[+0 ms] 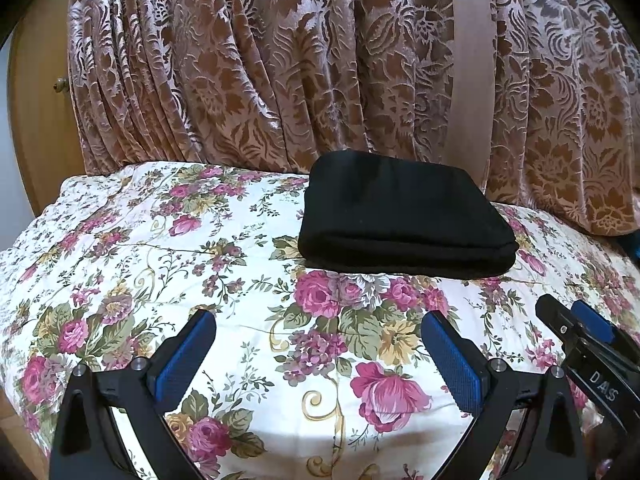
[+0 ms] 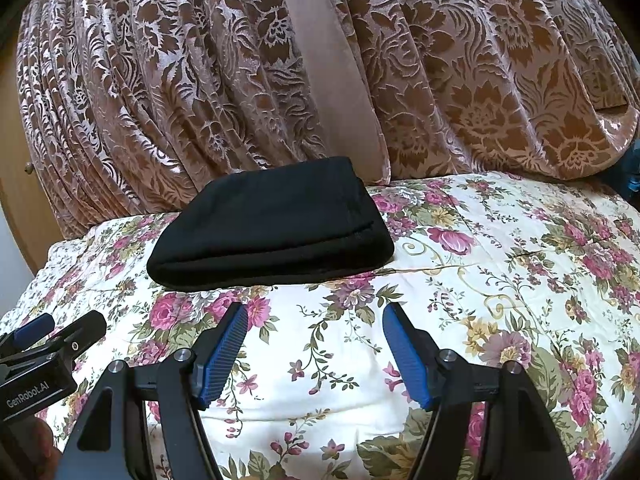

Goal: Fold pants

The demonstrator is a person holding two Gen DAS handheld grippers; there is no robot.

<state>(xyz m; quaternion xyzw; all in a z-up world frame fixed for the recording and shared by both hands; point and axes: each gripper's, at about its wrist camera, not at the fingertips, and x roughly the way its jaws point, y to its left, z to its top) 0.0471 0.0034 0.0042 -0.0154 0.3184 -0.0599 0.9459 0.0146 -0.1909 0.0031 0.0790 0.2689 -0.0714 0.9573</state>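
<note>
The black pants (image 1: 404, 216) lie folded into a thick flat rectangle on the floral bedspread (image 1: 160, 248), near its far edge by the curtain. In the right wrist view the same pants (image 2: 272, 228) sit left of centre. My left gripper (image 1: 320, 340) hangs open over the bedspread, a short way in front of the pants, with nothing between its blue pads (image 1: 452, 364). My right gripper (image 2: 314, 332) is open too, empty, just in front of the pants' near right corner. Each gripper shows at the edge of the other's view: the right gripper (image 1: 576, 320) and the left gripper (image 2: 64, 330).
A brown and pink patterned curtain (image 1: 280, 64) hangs right behind the bed and drapes onto its far edge. A wooden cupboard door with a knob (image 1: 60, 85) stands at the far left. The bedspread (image 2: 500, 264) stretches wide to the right of the pants.
</note>
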